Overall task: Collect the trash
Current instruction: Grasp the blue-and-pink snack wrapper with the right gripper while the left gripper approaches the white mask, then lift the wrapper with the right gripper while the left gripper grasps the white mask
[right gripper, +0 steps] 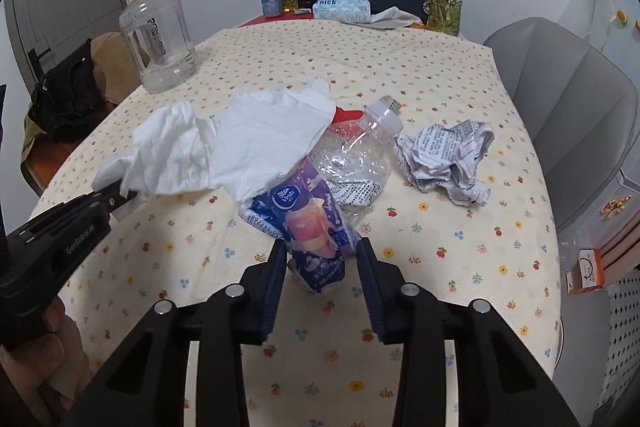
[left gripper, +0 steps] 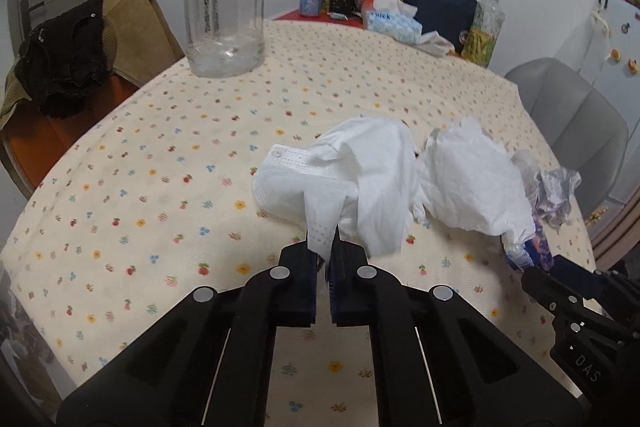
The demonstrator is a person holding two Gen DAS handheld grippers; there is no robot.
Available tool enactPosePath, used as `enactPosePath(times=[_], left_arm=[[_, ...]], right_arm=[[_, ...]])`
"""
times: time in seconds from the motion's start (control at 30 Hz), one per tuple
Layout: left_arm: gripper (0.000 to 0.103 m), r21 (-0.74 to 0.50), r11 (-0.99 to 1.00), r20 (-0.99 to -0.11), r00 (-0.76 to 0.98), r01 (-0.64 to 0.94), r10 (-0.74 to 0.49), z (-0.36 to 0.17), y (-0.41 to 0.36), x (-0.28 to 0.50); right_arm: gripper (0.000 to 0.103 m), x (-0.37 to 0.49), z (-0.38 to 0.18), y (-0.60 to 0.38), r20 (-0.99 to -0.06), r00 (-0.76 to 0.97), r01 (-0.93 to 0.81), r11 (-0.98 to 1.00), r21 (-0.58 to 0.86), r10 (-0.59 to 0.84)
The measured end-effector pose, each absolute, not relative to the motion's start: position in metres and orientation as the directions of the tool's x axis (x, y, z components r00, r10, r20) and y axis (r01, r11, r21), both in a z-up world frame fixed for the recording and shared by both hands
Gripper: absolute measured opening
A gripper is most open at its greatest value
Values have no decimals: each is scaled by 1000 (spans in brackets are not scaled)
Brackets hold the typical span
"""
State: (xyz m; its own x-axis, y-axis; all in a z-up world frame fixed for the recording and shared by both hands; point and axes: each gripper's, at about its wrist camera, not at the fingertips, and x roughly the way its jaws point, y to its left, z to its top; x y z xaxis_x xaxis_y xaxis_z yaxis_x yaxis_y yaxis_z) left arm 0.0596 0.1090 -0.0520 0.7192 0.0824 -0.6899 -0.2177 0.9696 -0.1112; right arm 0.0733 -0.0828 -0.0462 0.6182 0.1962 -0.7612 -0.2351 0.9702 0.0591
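Floral tablecloth [left gripper: 168, 155] with litter mid-table, left gripper [left gripper: 323, 247] clamped on tissue [left gripper: 360, 163], right gripper [right gripper: 322, 251] pinching wrapper [right gripper: 308, 223], crushed bottle [right gripper: 356, 151] and crumpled paper [right gripper: 448, 155] just behind.

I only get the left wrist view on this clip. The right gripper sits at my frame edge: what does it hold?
Observer: The right gripper is shut on a blue Vinda tissue packet.
Reviewer: Anything behind that packet?
Observer: A crushed clear plastic bottle lies on the tablecloth, cap end pointing away.
Reviewer: More trash to its right?
Observer: A crumpled printed paper lies beside the bottle, ungripped.
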Motion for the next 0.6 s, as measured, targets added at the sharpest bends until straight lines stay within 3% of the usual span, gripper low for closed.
enactPosePath(times=[0.27,0.6], left_arm=[[5,-197,952,-603,794,-232,69,-23,137,35],[5,-210,957,-515,855,-200,66,11,124,20]], right_arm=[[33,57,-17,-86,-712,676,-211,976,59,189],[33,47,5,-103,-664,725,-182,981,72,184]])
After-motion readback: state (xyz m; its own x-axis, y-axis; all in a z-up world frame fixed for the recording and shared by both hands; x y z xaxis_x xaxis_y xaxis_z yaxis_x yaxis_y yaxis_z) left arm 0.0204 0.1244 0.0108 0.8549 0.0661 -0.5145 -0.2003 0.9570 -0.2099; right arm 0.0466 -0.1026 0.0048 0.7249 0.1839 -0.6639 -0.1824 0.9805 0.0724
